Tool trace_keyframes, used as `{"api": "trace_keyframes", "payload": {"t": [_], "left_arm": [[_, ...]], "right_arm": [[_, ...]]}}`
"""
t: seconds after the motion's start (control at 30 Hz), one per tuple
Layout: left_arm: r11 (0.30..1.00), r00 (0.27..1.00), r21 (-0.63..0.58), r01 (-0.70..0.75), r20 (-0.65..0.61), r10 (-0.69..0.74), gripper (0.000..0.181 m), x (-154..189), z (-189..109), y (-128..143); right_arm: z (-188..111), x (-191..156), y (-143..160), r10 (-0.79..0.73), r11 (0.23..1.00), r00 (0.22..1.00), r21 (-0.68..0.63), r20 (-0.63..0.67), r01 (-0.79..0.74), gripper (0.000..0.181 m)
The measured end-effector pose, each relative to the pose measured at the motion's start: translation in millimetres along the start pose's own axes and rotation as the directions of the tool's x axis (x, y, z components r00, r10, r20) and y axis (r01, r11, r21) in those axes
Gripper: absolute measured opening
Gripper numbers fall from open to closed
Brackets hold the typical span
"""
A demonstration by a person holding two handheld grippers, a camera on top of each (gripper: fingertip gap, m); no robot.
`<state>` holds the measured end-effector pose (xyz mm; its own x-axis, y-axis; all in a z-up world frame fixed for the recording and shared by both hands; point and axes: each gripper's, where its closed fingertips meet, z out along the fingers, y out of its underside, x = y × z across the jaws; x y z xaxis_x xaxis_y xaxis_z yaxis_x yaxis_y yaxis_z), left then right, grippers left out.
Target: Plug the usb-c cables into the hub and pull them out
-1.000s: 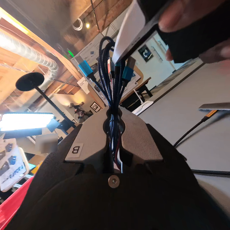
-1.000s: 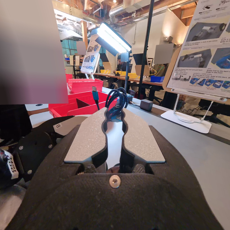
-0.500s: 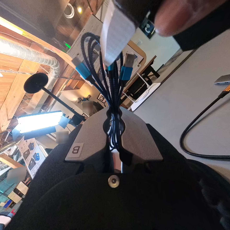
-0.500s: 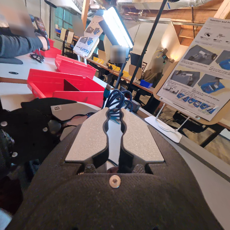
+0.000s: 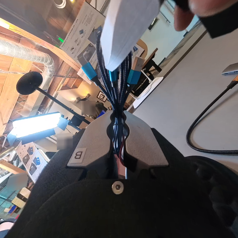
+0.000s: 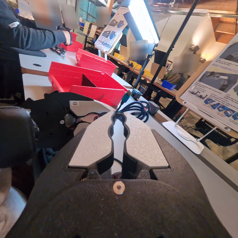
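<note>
Left tongs [image 5: 118, 114] remain clenched on the bundle of blue braided cables [image 5: 116, 90]; right tongs [image 6: 118, 114], now nearer, pinch its end.

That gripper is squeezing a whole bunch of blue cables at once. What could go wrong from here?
The left gripper clamps the whole cable bundle, so when the right gripper goes for one plug it may drag its neighbours or tangle the loops. The plugs splay in different directions, so lining one up with the hub could be fiddly. The black cable looping across the table might snag a gripper.
</note>
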<state>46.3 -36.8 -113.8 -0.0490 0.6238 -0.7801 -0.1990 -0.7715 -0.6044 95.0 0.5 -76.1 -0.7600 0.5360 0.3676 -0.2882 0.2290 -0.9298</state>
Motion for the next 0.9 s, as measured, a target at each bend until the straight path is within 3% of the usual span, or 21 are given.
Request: {"api": "trace_keyframes", "payload": {"t": [0.27,0.4,0.53,0.73,0.9], "left_arm": [[0.979,0.976,-0.047,-0.2,-0.101,0.194,0.01,16,1,9],[0.974,0.972,-0.018,-0.225,-0.072,0.223,0.01,18,0,2],[0.968,0.966,-0.014,-0.251,-0.062,0.25,0.01,23,0,1],[0.973,0.973,-0.041,-0.226,-0.055,0.224,0.01,15,1,12],[0.973,0.972,-0.015,-0.231,-0.038,0.231,0.01,15,-1,7]], "right_arm": [[-2,1,24,-0.117,0.982,0.989,-0.137,0.089,0.128,0.011],[1,-3,35,0.07,0.98,0.988,-0.193,0.139,-0.042,0.018],[3,-3,34,0.206,0.968,0.967,-0.173,0.149,-0.179,0.012],[-3,14,34,0.103,0.982,0.99,-0.172,0.099,-0.085,0.019],[-1,12,40,0.138,0.976,0.983,-0.185,0.118,-0.115,0.019]]}}
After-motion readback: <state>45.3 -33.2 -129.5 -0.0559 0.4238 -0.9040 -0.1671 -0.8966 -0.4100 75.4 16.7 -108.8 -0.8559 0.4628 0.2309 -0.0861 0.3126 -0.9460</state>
